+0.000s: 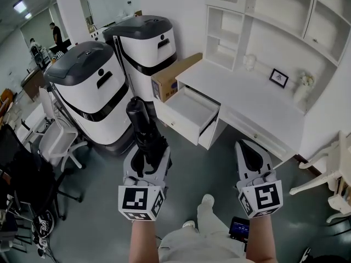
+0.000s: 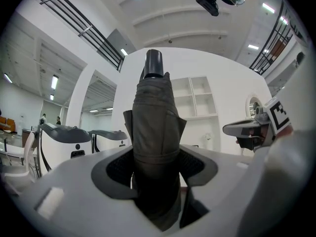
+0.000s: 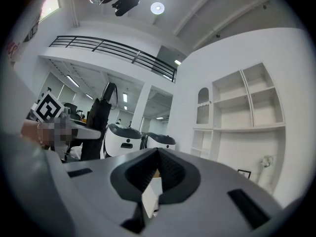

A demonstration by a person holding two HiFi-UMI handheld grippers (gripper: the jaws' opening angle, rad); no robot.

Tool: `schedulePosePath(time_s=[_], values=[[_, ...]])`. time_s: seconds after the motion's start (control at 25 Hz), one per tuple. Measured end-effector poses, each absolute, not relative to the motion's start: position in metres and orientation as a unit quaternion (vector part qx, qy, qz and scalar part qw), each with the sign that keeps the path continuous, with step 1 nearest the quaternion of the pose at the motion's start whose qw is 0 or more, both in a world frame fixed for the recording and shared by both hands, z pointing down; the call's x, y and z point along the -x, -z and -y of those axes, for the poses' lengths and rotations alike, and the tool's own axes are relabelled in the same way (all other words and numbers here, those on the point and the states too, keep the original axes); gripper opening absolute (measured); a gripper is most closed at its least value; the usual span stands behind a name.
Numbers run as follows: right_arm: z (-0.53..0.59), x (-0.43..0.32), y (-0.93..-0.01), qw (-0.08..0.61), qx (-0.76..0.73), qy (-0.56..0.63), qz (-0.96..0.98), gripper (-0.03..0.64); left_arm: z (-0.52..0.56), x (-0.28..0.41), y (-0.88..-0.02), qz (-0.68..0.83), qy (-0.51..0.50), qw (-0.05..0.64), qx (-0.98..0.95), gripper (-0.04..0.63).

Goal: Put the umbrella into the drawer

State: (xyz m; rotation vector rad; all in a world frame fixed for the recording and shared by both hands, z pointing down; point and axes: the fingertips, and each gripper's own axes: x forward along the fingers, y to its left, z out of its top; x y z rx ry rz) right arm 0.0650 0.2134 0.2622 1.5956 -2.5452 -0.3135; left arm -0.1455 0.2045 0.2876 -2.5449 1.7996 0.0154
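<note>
One umbrella (image 2: 155,117) stood clamped in the left gripper (image 2: 155,168); the right gripper (image 3: 157,171) was closed, empty. One drawer (image 1: 178,126) gaped at the desk's (image 1: 247,92) left end.

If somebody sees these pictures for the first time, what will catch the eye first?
The folded dark umbrella, clamped in the left tongs and sticking out ahead, stands out first. Beyond it, a white desk has one drawer pulled open, and two big white-and-grey machines stand to its left. The right tongs are shut and empty.
</note>
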Motion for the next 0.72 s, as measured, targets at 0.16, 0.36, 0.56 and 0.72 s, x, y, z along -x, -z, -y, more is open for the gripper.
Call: schedulePosePath(time_s=[0.16,0.36,0.56,0.72], values=[[-0.192,-0.068,-0.263,0.058,-0.529,0.102,0.841,0.006,-0.188,0.146,-0.288,-0.579,-0.003,0.014,0.815,0.256],[-0.157,-0.071,-0.269,0.049,-0.528,0.101,0.842,0.006,-0.155,0.143,-0.292,-0.582,-0.004,0.016,0.813,0.256],[-0.109,-0.077,-0.274,0.051,-0.526,0.098,0.843,0.006,-0.109,0.137,-0.296,-0.585,0.000,0.013,0.811,0.256],[-0.063,-0.088,-0.279,0.053,-0.525,0.093,0.844,0.006,-0.064,0.129,-0.299,-0.588,-0.002,0.007,0.809,0.256]])
